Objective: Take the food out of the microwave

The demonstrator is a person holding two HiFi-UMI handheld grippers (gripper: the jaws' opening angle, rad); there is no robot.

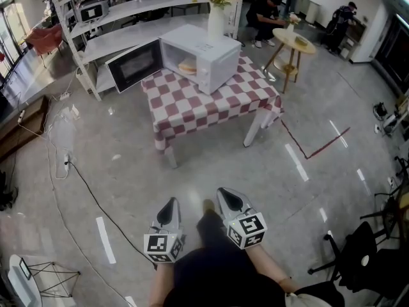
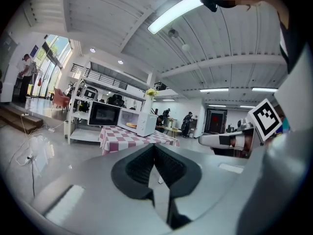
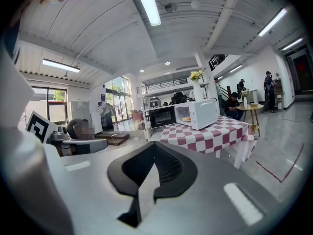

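I hold my left gripper [image 1: 170, 204] and right gripper [image 1: 227, 196] pressed together, empty, well apart from the open microwave [image 1: 214, 56] at twelve o'clock, food [image 1: 187, 67] inside.

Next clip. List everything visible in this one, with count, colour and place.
microwave: one, white, door open, on the table
food: one, pale, inside the microwave
table: one, red-and-white checked cloth, mid-floor
vase: one, white, yellow flowers, at the microwave's top rear
shelving: one unit, white, behind the table
side table: one, round, wooden, right of the table
cable: one, black, on the floor at left
people: several, dark clothes, far background
left gripper: one, grey, jaws together, empty, far from the table
right gripper: one, grey, jaws together, empty, beside the left
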